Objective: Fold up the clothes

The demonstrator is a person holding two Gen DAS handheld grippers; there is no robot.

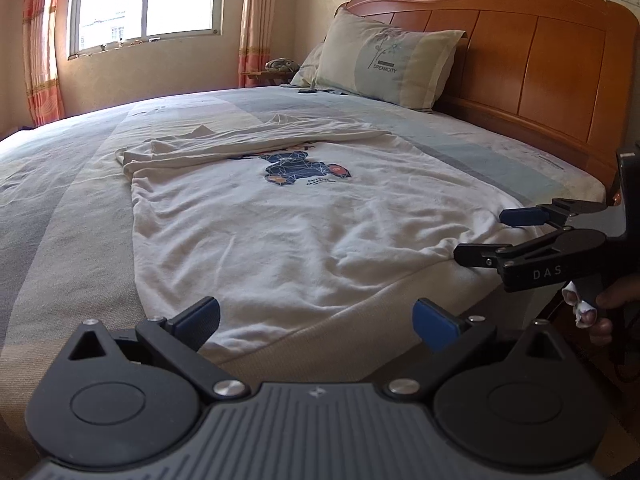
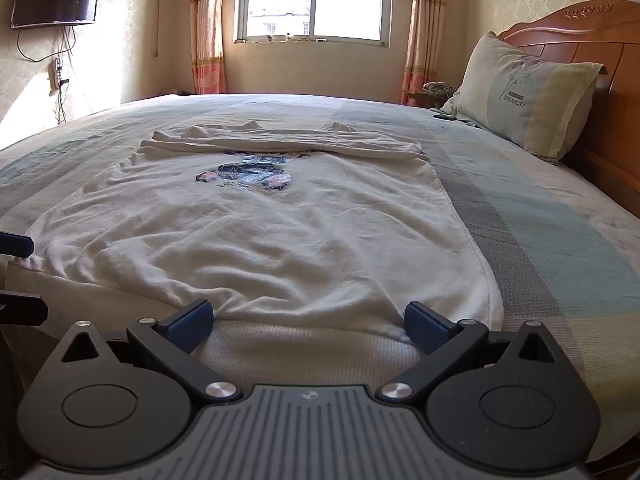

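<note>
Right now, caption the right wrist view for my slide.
Open right gripper poised at the hem of a white T-shirt spread on the bed, its far end folded over.

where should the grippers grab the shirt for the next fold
Grip the shirt at its near hem, one corner per gripper, coming in low from the bed's near edge. The hem lies flat at the mattress edge just ahead of the open left gripper and right gripper, and the far end is already folded over.

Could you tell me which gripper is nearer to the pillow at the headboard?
Right. The right gripper sits at the shirt's hem on the pillow's side; the left gripper is further along the hem, away from it.
</note>
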